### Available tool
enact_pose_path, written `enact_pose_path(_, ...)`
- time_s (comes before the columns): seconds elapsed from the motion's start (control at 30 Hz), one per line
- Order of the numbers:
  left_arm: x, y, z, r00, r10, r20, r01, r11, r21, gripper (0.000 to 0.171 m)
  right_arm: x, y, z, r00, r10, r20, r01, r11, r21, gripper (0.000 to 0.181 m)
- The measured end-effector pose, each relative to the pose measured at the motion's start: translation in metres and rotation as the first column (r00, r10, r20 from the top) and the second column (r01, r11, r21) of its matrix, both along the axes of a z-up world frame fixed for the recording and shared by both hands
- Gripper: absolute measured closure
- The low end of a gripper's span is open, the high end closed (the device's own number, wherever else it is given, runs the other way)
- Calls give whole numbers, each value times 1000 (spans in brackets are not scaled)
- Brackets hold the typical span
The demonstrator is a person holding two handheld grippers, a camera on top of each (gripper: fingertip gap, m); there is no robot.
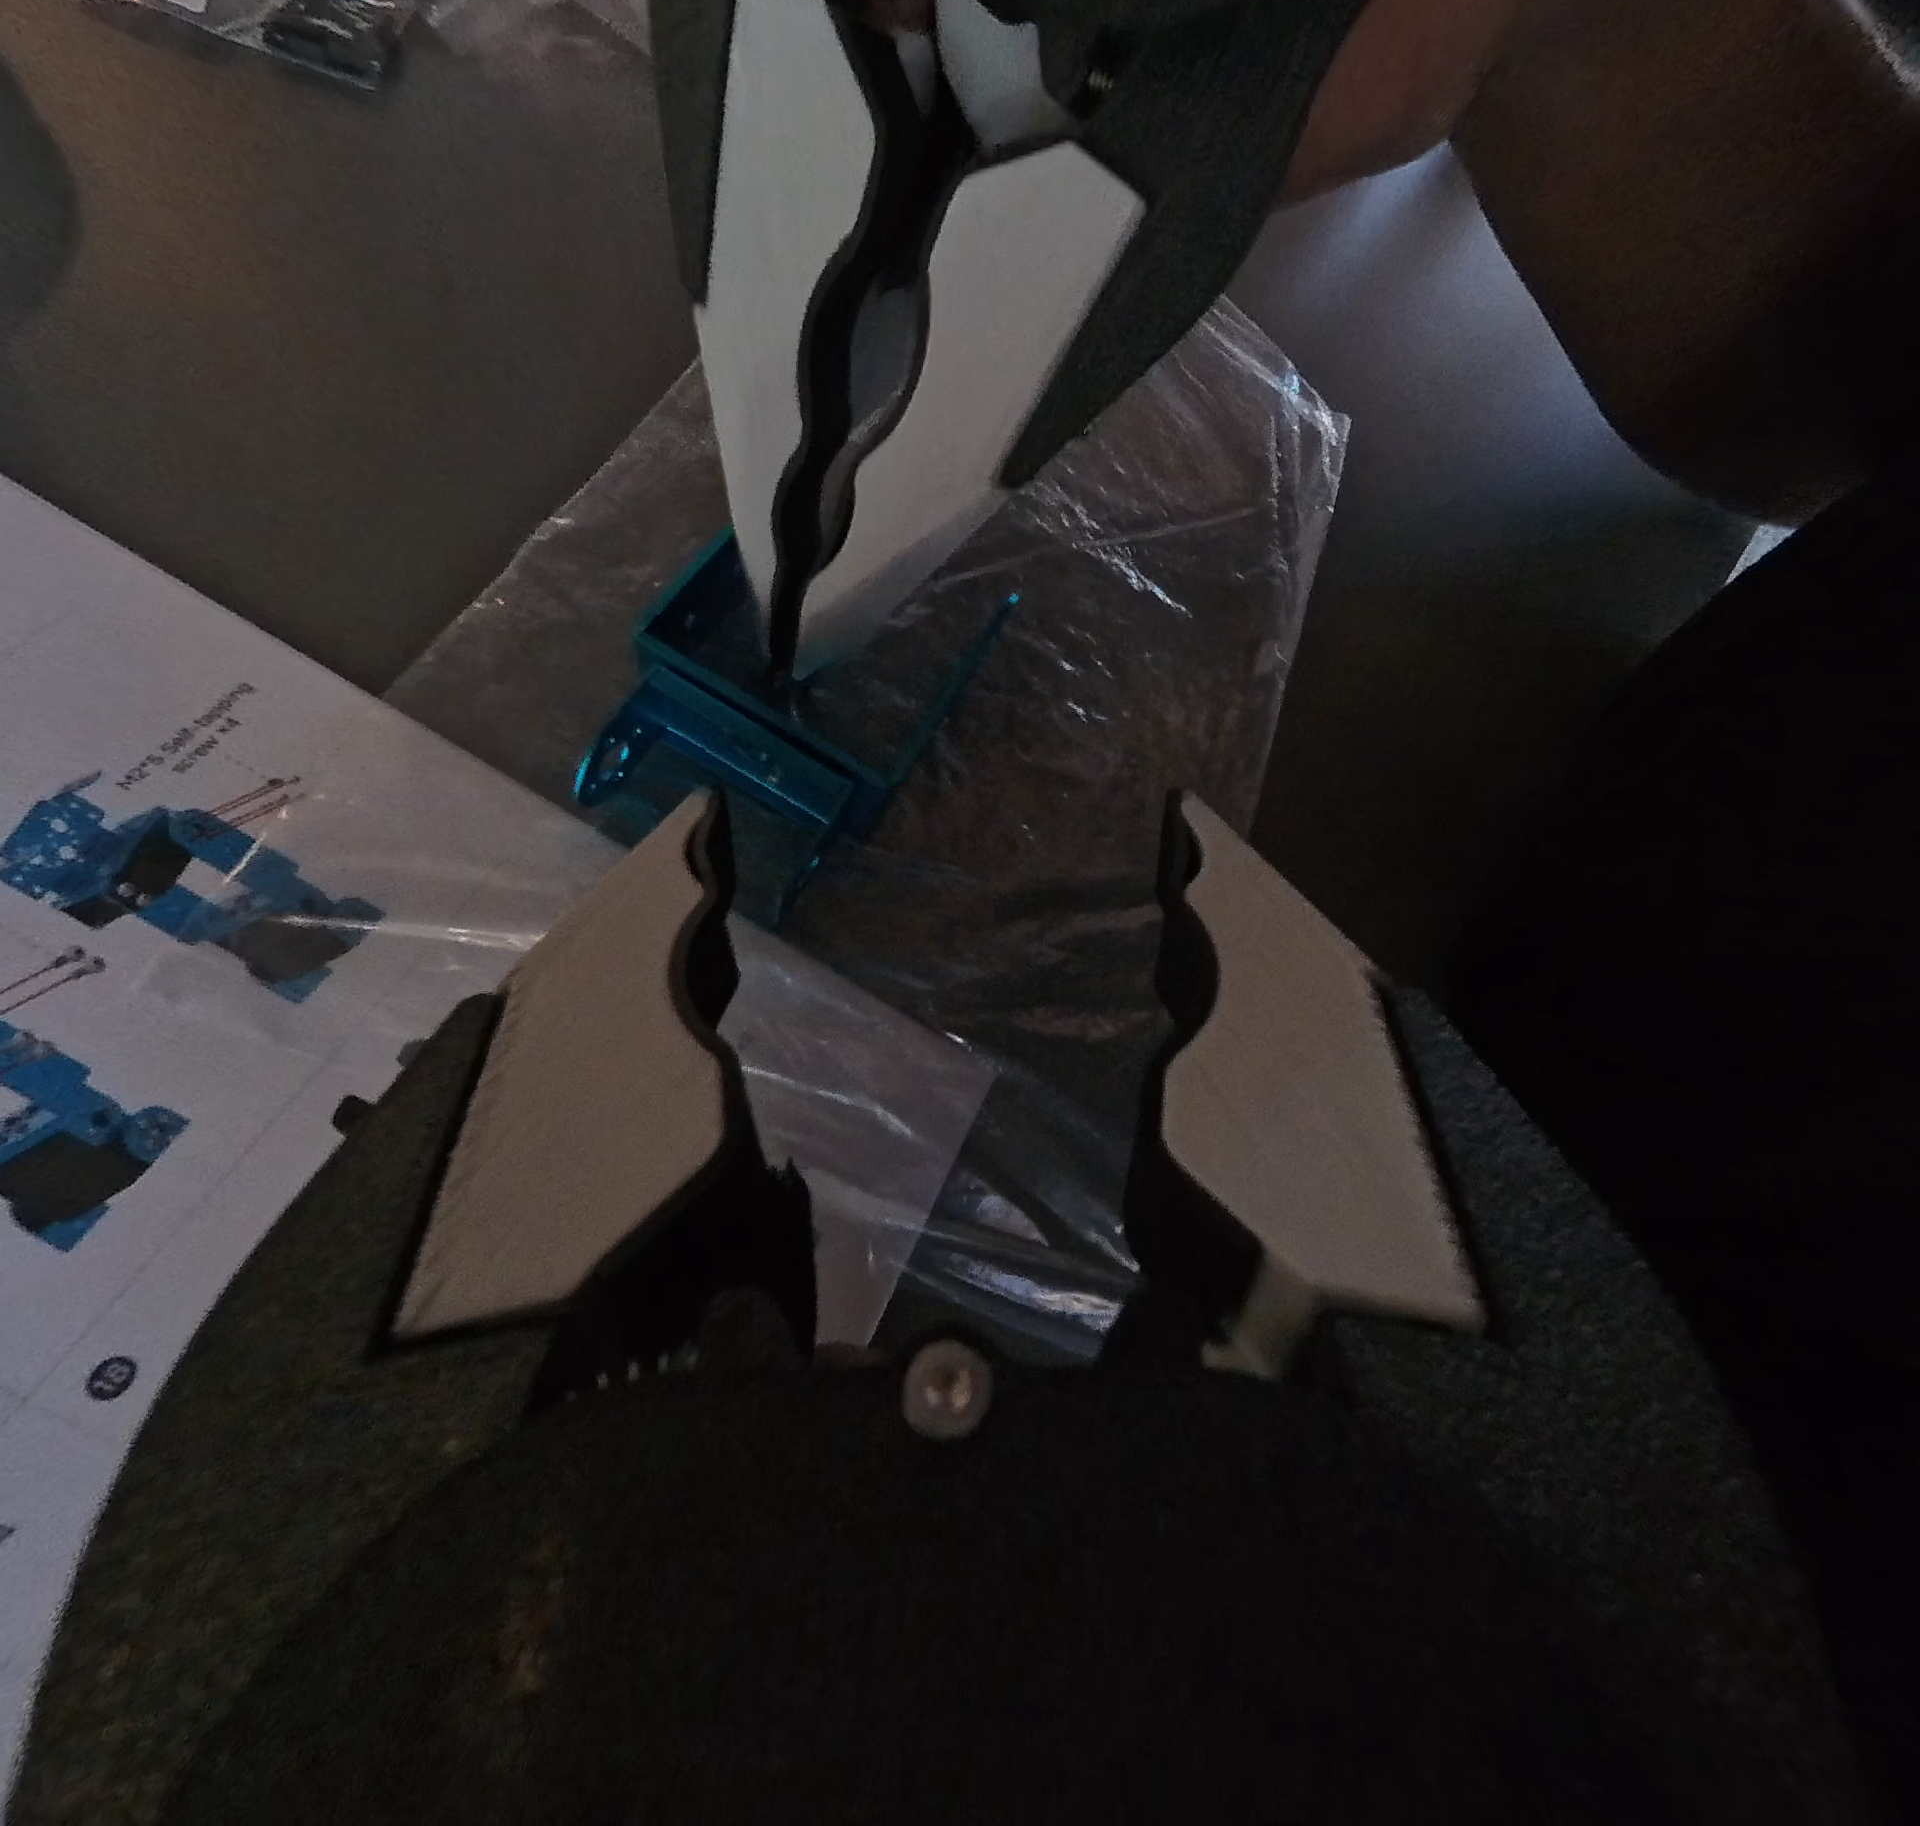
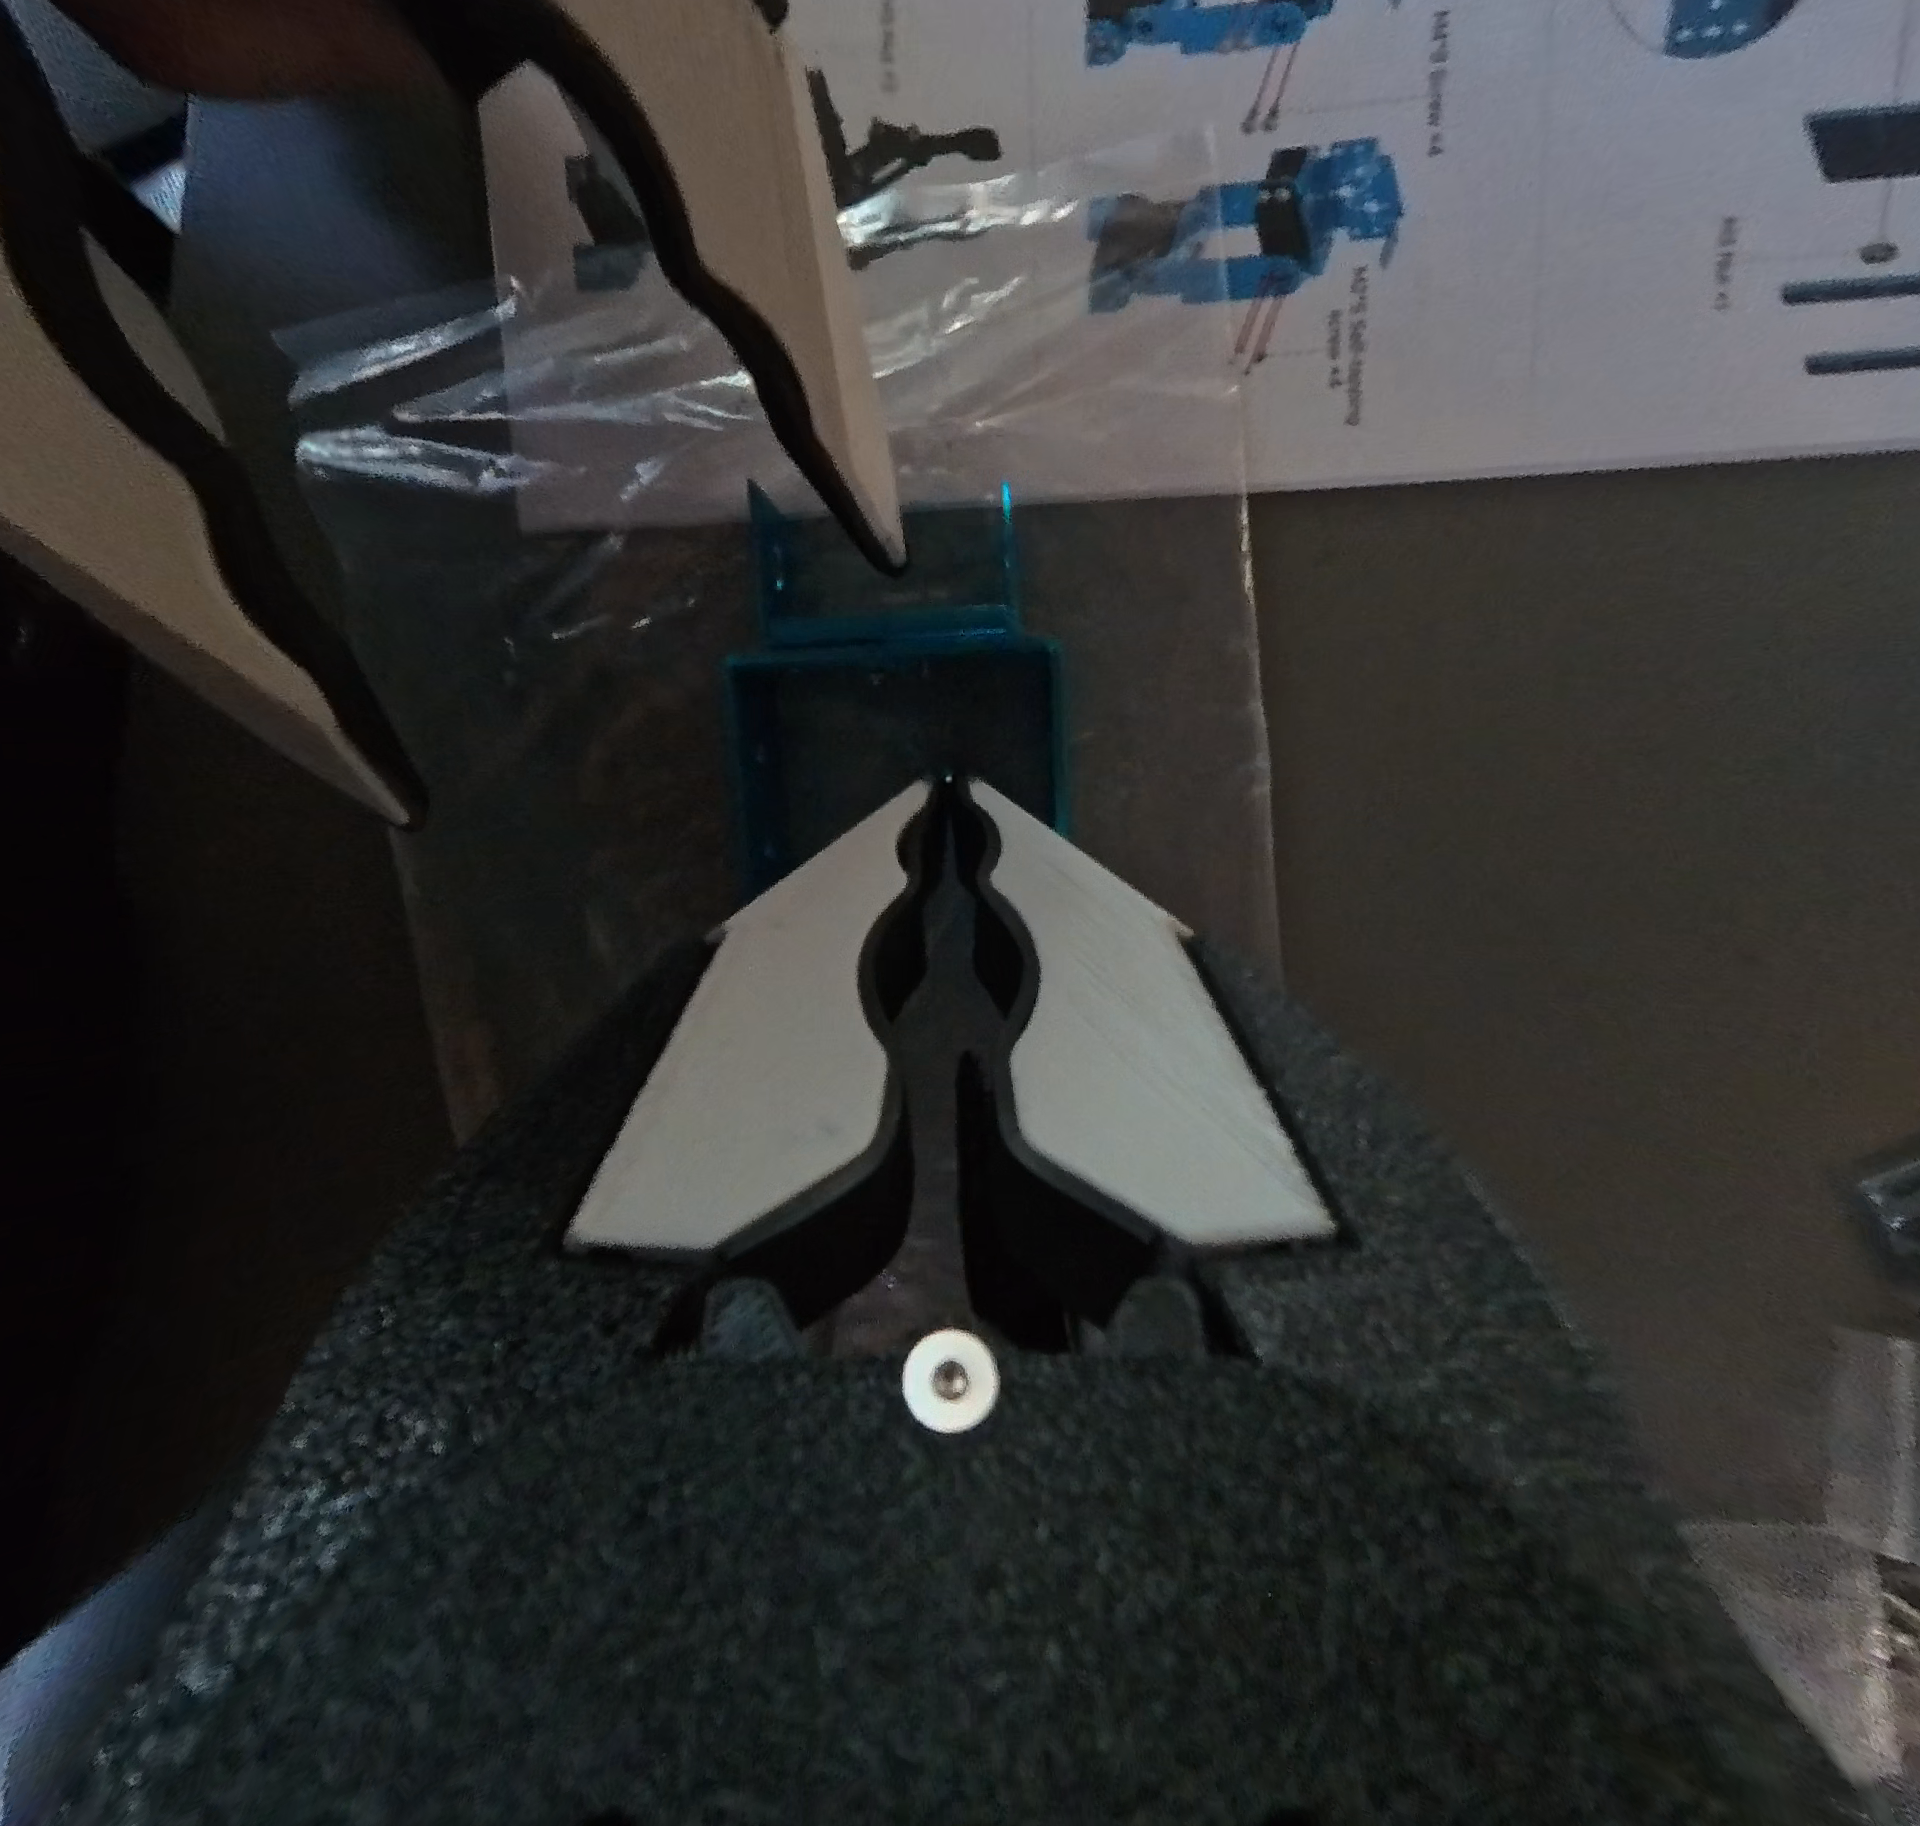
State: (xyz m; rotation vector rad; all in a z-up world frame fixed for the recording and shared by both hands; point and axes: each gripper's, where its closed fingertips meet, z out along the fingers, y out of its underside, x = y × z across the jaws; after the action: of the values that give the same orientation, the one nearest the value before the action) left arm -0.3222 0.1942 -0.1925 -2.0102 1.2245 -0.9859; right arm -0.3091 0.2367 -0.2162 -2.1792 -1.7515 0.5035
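Observation:
A blue metal bracket assembly (image 1: 769, 774) of joined U-shaped pieces stands on a clear plastic bag (image 1: 1091, 654). My left gripper (image 1: 940, 820) is open. Its left fingertip (image 1: 707, 815) is at the bracket's near plate, and part of the bracket lies between the jaws. My right gripper (image 1: 784, 680) comes in from the far side, shut, with its tips down inside the bracket. In the right wrist view the right gripper (image 2: 951, 784) points into the bracket (image 2: 894, 638). I cannot tell whether anything tiny is pinched. The open left gripper (image 2: 652, 690) reaches in from the upper left.
A printed instruction sheet (image 1: 208, 841) with blue diagrams lies left of the bag; it also shows in the right wrist view (image 2: 1351, 166). Small parts bags (image 1: 249, 0) lie far left on the brown table (image 1: 364, 322). A person's arm (image 1: 1610, 166) is at upper right.

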Motion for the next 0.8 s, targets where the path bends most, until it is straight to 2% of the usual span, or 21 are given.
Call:
enact_pose_path(0.1,2,1,0,1000,-2,-3,2,1000,-4,90,-2,-2,7,992,-63,-109,56,997,-59,181)
enact_pose_path(0.27,7,0,-2,1000,-19,-13,19,1000,-10,90,-2,-5,10,970,-148,-195,127,985,-116,181)
enact_pose_path(0.47,9,2,-5,999,-24,-29,24,1000,-12,89,-13,4,16,911,-266,-316,242,964,-113,181)
enact_pose_path(0.8,14,1,-5,998,-43,-41,42,999,-6,89,-16,1,17,904,-261,-339,242,965,-98,181)
